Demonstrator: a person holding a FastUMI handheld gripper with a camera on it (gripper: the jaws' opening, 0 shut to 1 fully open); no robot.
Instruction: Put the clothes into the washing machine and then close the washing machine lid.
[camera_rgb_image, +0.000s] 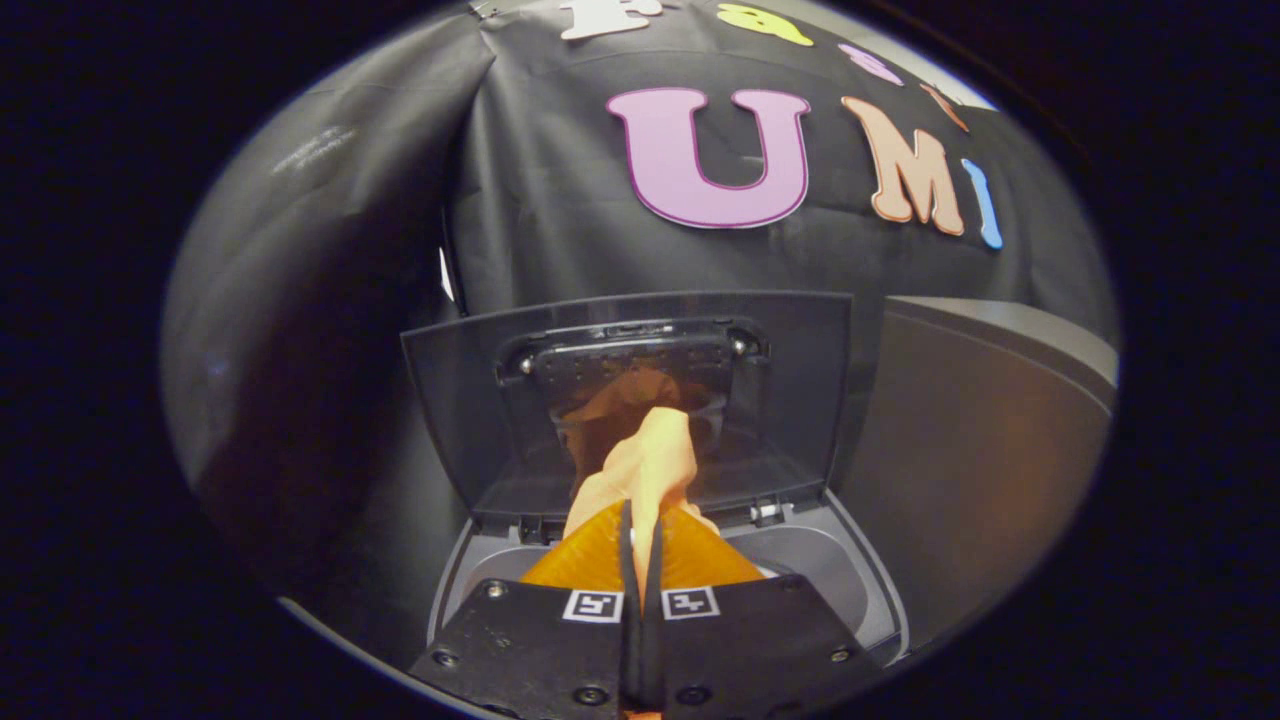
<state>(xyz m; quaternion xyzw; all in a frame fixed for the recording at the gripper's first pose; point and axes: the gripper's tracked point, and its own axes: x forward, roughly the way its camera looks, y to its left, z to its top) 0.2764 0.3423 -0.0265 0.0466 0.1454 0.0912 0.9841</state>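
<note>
Both tongs (641, 545) fingers pinch orange cloth (648, 465) over open washing machine (850, 580).

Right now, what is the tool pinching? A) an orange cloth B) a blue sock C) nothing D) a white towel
A: the tool has both fingers pressed on an orange cloth, which sticks up just ahead of them, in front of the washing machine's raised lid.
</note>
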